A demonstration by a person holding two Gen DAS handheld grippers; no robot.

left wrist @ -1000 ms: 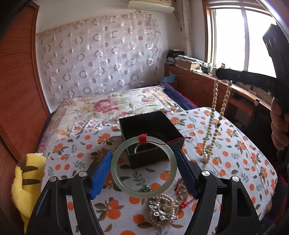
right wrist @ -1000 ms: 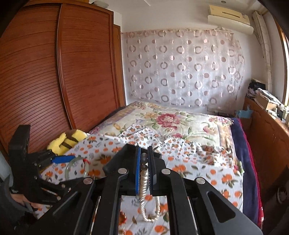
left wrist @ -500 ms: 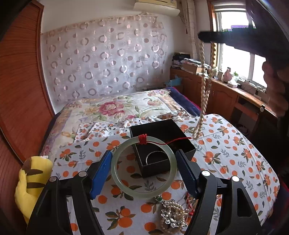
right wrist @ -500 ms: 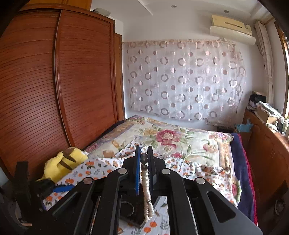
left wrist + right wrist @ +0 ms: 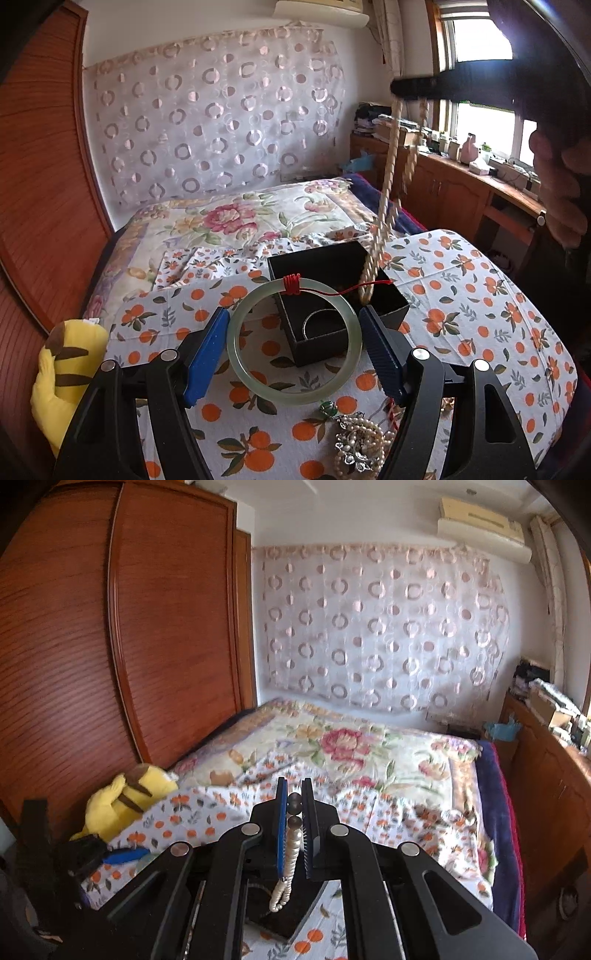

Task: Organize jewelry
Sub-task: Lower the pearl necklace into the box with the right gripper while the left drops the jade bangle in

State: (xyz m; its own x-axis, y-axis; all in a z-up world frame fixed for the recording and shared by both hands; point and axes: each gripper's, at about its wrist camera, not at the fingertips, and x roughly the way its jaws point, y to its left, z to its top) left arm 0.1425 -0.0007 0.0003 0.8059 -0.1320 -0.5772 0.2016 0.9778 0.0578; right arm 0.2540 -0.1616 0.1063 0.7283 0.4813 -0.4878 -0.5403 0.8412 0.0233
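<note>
Pearl necklace [image 5: 386, 206], pinched in the right gripper [image 5: 294, 814], has swung in from the bed's right side and now dangles into the black box [image 5: 384, 299]; lowering comes next. Left gripper [image 5: 295, 345] clamps a jade bangle [image 5: 240, 354] before the box.

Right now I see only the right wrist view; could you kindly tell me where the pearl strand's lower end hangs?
Observer: The pearl strand ends over the black box, in its opening, near the right wall.
Operator: Is that box empty?
Observer: No, a thin silver bangle lies inside.
Operator: And my left hand-held gripper?
Observer: It grips a pale green bangle, tied with red thread, in front of the box.
</note>
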